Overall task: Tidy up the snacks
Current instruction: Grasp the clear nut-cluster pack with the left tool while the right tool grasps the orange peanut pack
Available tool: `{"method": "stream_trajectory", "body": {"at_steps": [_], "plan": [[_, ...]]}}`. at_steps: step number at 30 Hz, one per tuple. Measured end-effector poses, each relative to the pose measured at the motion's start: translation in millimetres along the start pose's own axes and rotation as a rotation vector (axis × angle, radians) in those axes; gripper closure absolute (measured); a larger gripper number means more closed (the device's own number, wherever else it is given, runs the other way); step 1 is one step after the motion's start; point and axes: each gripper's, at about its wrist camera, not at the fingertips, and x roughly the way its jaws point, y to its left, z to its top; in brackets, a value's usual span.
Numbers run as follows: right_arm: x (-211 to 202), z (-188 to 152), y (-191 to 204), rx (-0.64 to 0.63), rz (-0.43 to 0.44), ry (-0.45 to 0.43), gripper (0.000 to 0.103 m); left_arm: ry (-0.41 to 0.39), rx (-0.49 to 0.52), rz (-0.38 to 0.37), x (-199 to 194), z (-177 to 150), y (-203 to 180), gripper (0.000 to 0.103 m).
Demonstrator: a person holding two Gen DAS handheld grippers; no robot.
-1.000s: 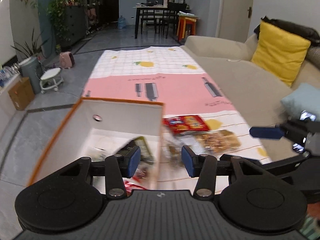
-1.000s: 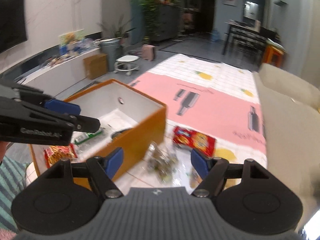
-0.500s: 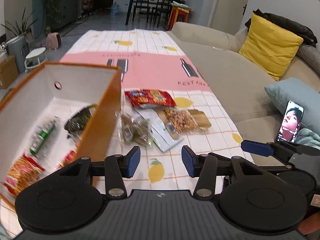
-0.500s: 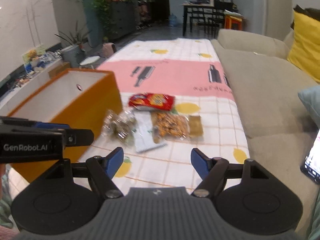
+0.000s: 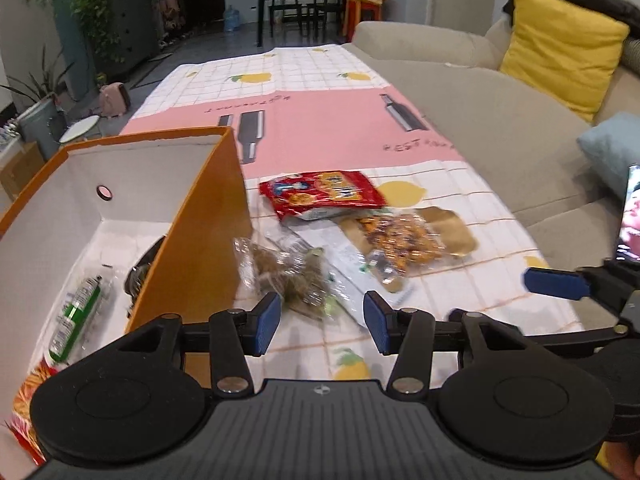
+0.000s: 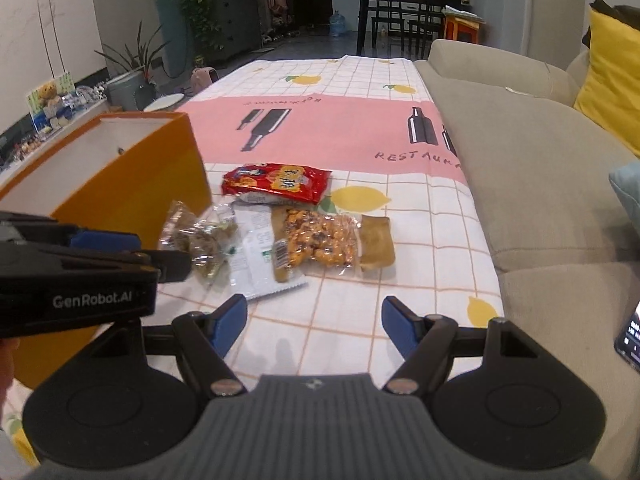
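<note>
Several snack packs lie on the tablecloth beside an open orange box (image 5: 208, 216): a red pack (image 5: 320, 196), a clear bag of brown pieces (image 5: 284, 272), a white flat packet (image 5: 344, 256) and a nut pack (image 5: 400, 240). My left gripper (image 5: 322, 316) hovers just short of the clear bag, its jaws opening with nothing between them. My right gripper (image 6: 314, 320) stands open and empty in front of the nut pack (image 6: 320, 240) and the white packet (image 6: 256, 256). Inside the box lie a green packet (image 5: 76, 312), a dark one (image 5: 140, 264) and an orange-red one (image 5: 28, 396).
A beige sofa (image 6: 520, 184) runs along the table's right side, with a yellow cushion (image 5: 560, 40) and a pale blue one (image 5: 612, 152). A lit phone (image 5: 630, 216) lies on the seat. The pink and chequered tablecloth (image 6: 340, 128) stretches far beyond the snacks.
Both grippers have sunk toward the table and the snack pile now looms larger. The left view swung from over the box to the snacks beside it. Both stay empty.
</note>
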Motion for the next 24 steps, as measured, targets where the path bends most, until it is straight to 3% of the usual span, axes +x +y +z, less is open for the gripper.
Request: {"method": "stream_trajectory", "body": {"at_steps": [4,7,14,21,23,24], "plan": [[19.4,4.0,-9.6,0.015,-0.029,0.032,0.034,-0.012,-0.002,0.027,14.1,6.4,0.4,0.037],[33.2,12.2,-17.5,0.038,-0.04,0.04,0.039,-0.008,0.03,0.086,26.4,10.5,-3.8,0.037],[65.3,39.9,-27.5,0.035,-0.084,0.022,0.042,0.031,0.043,0.116,49.8,18.7,-7.1,0.037],[90.0,49.2,-37.8,0.077,-0.056,0.055,0.042,0.036,0.101,0.174,62.2,18.3,-16.2,0.037],[92.0,49.6,-40.3,0.094,-0.036,0.057,0.047,0.035,0.114,0.178,63.6,17.4,-17.0,0.038],[92.1,49.3,-42.5,0.111,-0.018,0.06,0.056,0.032,0.121,0.173,63.2,16.6,-17.0,0.043]]}}
